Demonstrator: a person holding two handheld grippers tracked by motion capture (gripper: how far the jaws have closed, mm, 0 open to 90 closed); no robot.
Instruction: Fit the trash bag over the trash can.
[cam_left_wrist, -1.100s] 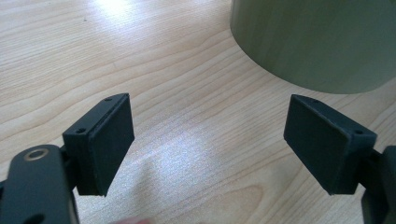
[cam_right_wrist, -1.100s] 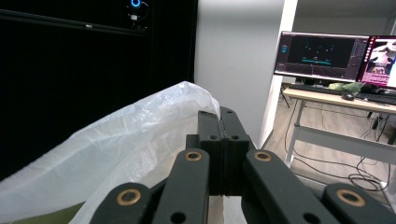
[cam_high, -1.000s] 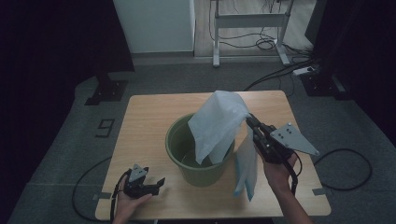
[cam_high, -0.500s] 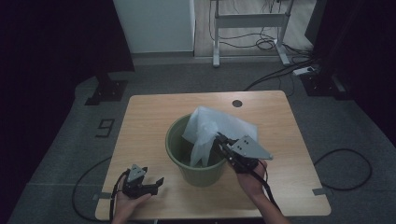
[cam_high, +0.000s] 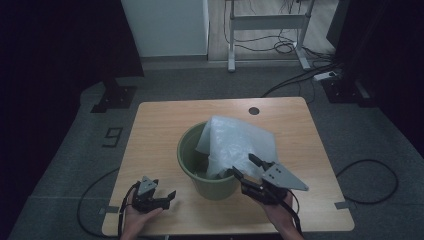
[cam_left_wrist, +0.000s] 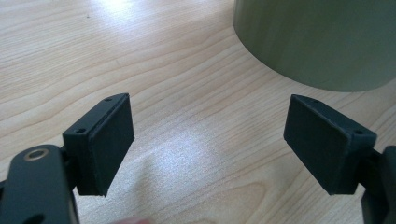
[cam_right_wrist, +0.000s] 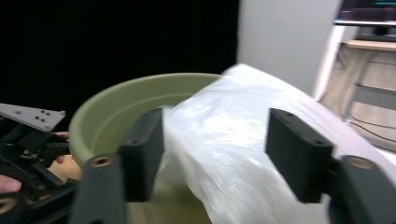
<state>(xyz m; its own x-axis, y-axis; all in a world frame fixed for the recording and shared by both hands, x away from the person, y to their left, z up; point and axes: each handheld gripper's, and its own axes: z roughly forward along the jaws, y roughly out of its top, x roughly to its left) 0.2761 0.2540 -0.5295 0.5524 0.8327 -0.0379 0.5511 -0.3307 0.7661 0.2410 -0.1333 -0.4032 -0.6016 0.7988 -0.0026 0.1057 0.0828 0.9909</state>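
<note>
High view — bag (cam_high: 235, 142) in bucket (cam_high: 192, 170).

A green bucket (cam_high: 207, 167) stood on the wooden table (cam_high: 160, 130), a white plastic bag (cam_high: 235, 142) draped over its far-right rim. The right gripper (cam_high: 245, 167), jaws apart, sat beside the bag. The left gripper (cam_high: 170, 196) rested near the table's front edge.

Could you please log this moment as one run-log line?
left tool: open, idle on table | right tool: open beside plastic bag | bag: draped into green bucket
</note>
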